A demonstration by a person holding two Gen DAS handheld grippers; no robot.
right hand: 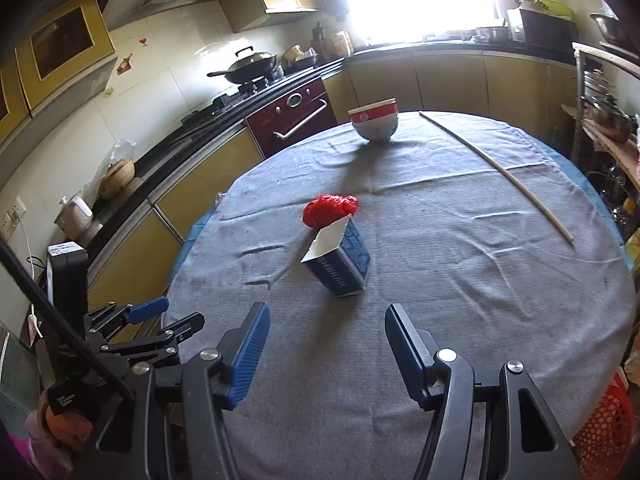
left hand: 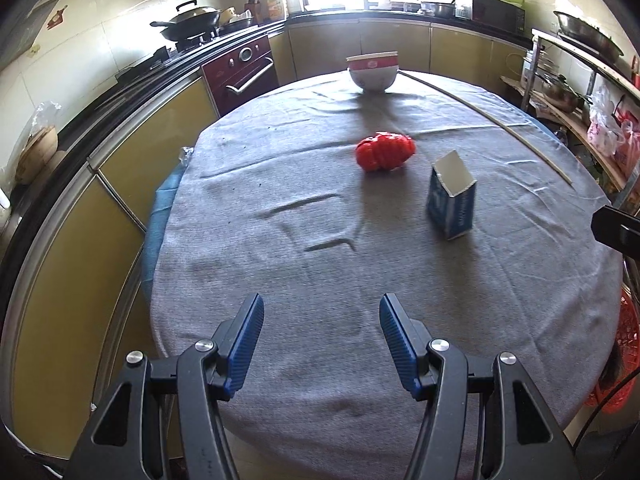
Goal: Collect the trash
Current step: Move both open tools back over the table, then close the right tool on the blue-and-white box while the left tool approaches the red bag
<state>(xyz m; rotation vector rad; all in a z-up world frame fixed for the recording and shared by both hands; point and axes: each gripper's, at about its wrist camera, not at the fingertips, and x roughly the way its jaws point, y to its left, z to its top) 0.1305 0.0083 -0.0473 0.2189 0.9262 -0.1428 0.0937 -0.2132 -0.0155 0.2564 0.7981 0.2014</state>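
We are holding the left gripper (left hand: 322, 312) over the near edge of the grey-clothed table (left hand: 280, 288), its blue-padded fingers (left hand: 248, 340) standing spread with nothing between them. Ahead, near the table's middle, a crumpled red wrapper (left hand: 385, 151) is lying, and just to its right an opened blue carton (left hand: 452, 200) is standing tilted, flap up. A red-and-white bowl (left hand: 373, 71) is sitting at the far edge, a thin stick (left hand: 492, 120) lying along the right. We are keeping the right gripper (right hand: 328, 316) spread too, empty, the carton just ahead of it.
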